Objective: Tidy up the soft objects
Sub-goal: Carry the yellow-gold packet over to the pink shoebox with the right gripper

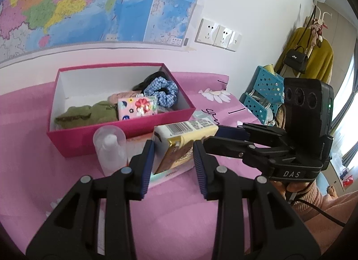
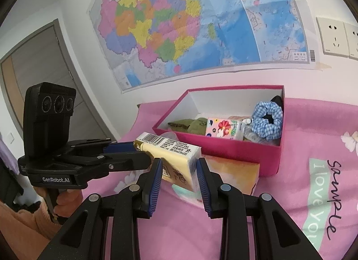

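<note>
- Both the left gripper (image 1: 173, 159) and the right gripper (image 2: 179, 176) clamp the yellow tissue pack (image 1: 179, 143) between narrowed fingers, above the pink bedspread (image 1: 179, 215).
- The pink box (image 1: 67, 141) lies beyond, near the wall map (image 2: 190, 25).

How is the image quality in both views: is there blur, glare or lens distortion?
Left wrist view: strong fisheye bending, dark corners, bright glare from the window; the pink box is sharp. Right wrist view: same bending; the wall map looks slightly blurred; lighting even.
</note>
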`<action>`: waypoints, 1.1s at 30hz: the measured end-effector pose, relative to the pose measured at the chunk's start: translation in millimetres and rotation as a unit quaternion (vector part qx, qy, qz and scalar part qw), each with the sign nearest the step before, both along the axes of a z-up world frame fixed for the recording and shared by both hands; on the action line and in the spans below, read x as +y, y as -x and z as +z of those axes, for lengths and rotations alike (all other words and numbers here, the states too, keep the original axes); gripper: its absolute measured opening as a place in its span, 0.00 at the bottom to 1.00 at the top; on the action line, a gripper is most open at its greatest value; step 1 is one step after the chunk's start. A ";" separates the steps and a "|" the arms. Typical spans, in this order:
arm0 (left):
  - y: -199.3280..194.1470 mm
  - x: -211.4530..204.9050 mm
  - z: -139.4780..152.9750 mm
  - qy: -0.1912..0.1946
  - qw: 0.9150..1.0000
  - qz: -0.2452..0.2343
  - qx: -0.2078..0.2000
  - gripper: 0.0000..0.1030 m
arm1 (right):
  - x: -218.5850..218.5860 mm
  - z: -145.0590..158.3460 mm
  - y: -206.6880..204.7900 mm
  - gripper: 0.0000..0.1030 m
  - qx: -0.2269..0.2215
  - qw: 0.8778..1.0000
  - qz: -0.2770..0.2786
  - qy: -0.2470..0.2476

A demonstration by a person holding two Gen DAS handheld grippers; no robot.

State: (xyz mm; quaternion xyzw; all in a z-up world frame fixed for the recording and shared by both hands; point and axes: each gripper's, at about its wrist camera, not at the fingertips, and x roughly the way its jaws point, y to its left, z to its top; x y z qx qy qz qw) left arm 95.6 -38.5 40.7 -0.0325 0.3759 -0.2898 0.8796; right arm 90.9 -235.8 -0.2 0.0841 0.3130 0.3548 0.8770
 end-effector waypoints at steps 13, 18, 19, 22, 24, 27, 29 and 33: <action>-19.4 -6.2 11.0 -0.014 1.000 0.002 -0.018 0.36 | -4.0 11.7 -15.2 0.31 -0.022 1.000 -0.007 -0.003; -25.3 -6.5 14.2 -0.014 1.000 0.004 -0.022 0.36 | -3.4 15.3 -21.3 0.31 -0.028 1.000 -0.008 -0.003; -26.4 -6.8 14.9 -0.015 1.000 0.004 -0.023 0.36 | -3.5 15.6 -21.6 0.31 -0.028 1.000 -0.008 -0.004; -29.4 -7.5 16.3 -0.019 0.999 0.005 -0.026 0.36 | -2.8 17.0 -24.0 0.31 -0.030 0.999 -0.009 -0.005; -32.1 -7.9 17.4 -0.020 0.999 0.004 -0.029 0.36 | -2.7 17.4 -25.9 0.31 -0.031 0.999 -0.010 -0.006; -35.7 -7.7 18.3 -0.020 0.999 0.004 -0.030 0.36 | -2.8 18.6 -28.4 0.31 -0.032 0.999 -0.011 -0.008; -38.3 -7.9 18.8 -0.021 0.999 0.004 -0.031 0.36 | -2.9 18.9 -30.6 0.31 -0.032 0.999 -0.012 -0.009; -41.9 -7.9 19.4 -0.019 0.999 0.005 -0.034 0.36 | -2.4 20.0 -34.7 0.31 -0.033 0.999 -0.014 -0.009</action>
